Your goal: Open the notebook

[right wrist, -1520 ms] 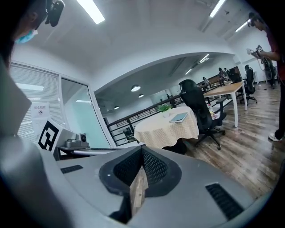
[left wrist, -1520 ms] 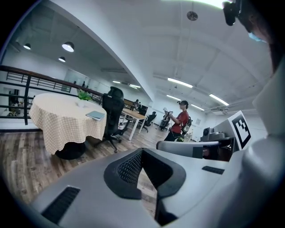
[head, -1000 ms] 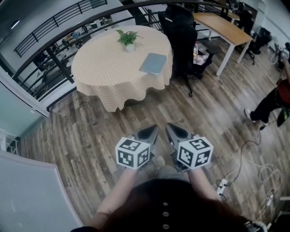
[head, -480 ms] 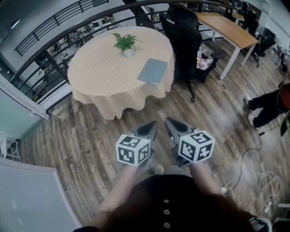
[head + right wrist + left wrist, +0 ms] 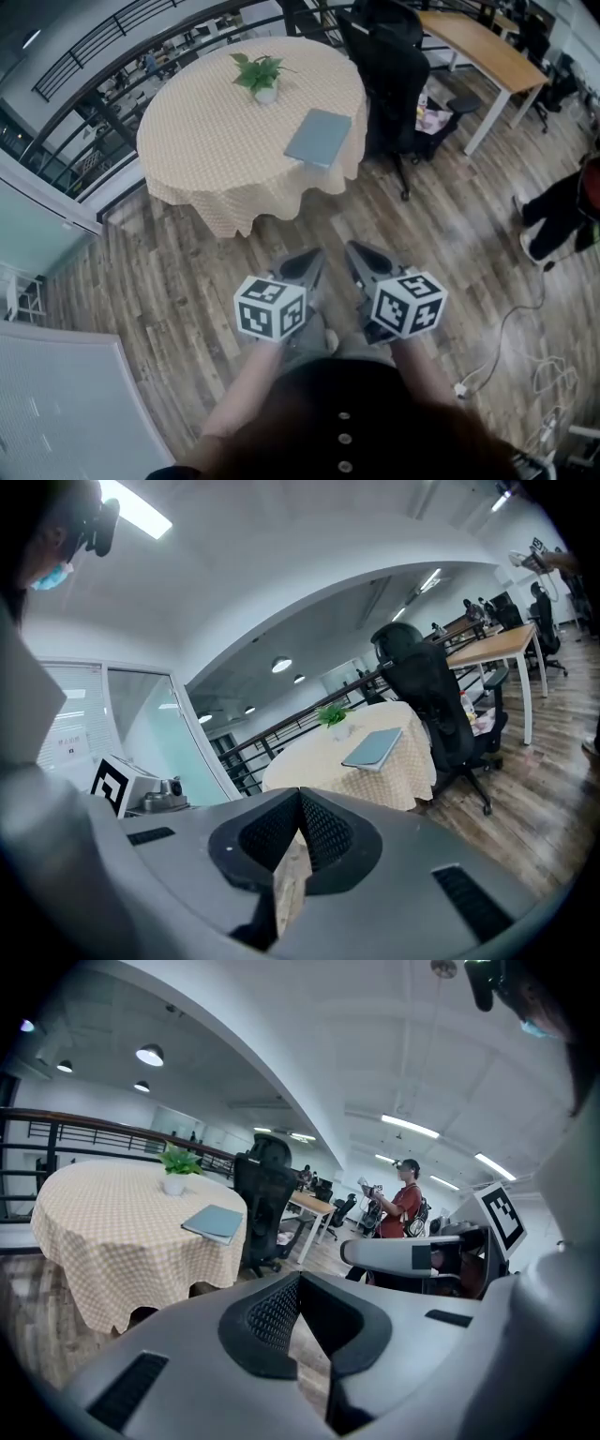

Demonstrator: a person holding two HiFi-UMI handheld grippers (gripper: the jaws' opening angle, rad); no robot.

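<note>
My left gripper (image 5: pixel 310 263) and right gripper (image 5: pixel 360 258) sit side by side in the lower middle of the head view, close to my body, with only floor (image 5: pixel 187 272) under them. Each gripper view shows its jaws pressed together at the tips with nothing between them. I judge that sensible, since there is nothing within reach to grip and closed jaws make a compact pair to carry.

The notebook (image 5: pixel 319 137) lies closed and flat in the upper middle of the head view, on the round table (image 5: pixel 206 150) with the checked cloth. It is near the table's right-hand edge, and its corner comes close to where the cloth drops. That spot, I think, suits the job, because the cover can be reached from the table's rim without leaning across the top. A plant (image 5: pixel 258 77) stands further back on the table, well apart from the notebook. A black chair (image 5: pixel 394 75) stands just beside the table at the upper right.

Both grippers point towards the table and slightly down, so the notebook shows above the jaws in each gripper view. The opening has not begun, and I am well apart from the table. By my reckoning I must first close that gap, then part one pair of jaws to catch the cover's edge.
</note>
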